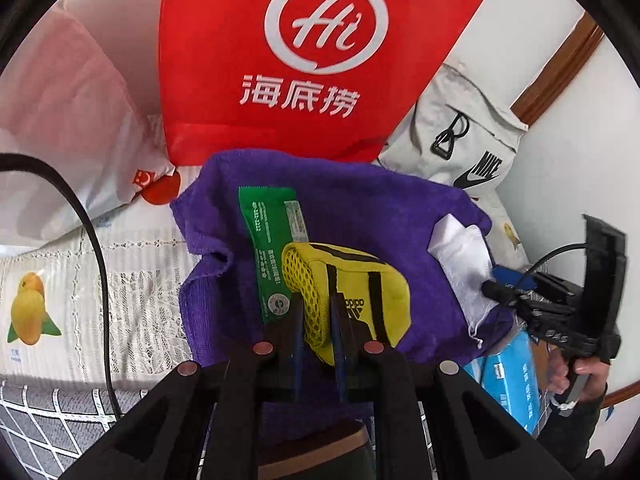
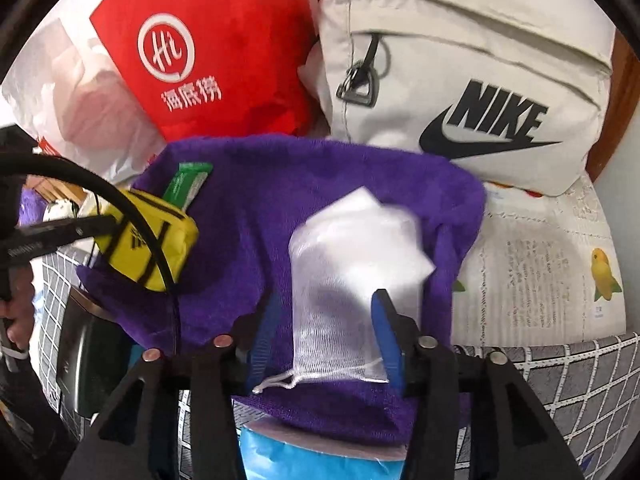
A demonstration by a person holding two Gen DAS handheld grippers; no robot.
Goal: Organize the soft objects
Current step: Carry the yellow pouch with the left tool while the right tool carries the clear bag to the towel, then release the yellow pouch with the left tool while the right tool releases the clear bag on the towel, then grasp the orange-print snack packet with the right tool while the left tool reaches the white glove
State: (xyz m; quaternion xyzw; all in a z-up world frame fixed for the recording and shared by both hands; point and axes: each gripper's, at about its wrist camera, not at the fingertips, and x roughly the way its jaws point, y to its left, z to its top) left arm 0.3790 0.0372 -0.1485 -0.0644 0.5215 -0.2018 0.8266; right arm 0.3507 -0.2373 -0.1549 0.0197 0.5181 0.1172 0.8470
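Observation:
A purple towel [image 1: 360, 216] lies spread over the table; it also shows in the right wrist view [image 2: 320, 184]. On it lie a yellow Adidas mesh pouch [image 1: 360, 292], a green packet [image 1: 272, 240] and a white mesh bag [image 1: 464, 264]. My left gripper [image 1: 316, 312] is shut on the yellow pouch, which also shows in the right wrist view [image 2: 160, 248]. My right gripper [image 2: 324, 320] is open, with its jaws on either side of the white mesh bag [image 2: 352, 272]; one blue pad touches its right side.
A red Haidilao bag [image 1: 312, 52] stands behind the towel, with a white plastic bag [image 1: 60, 120] to its left and a grey Nike pouch [image 2: 460, 80] to its right. A blue pack [image 2: 312, 460] lies under the towel's near edge. A lace tablecloth [image 1: 132, 280] covers the table.

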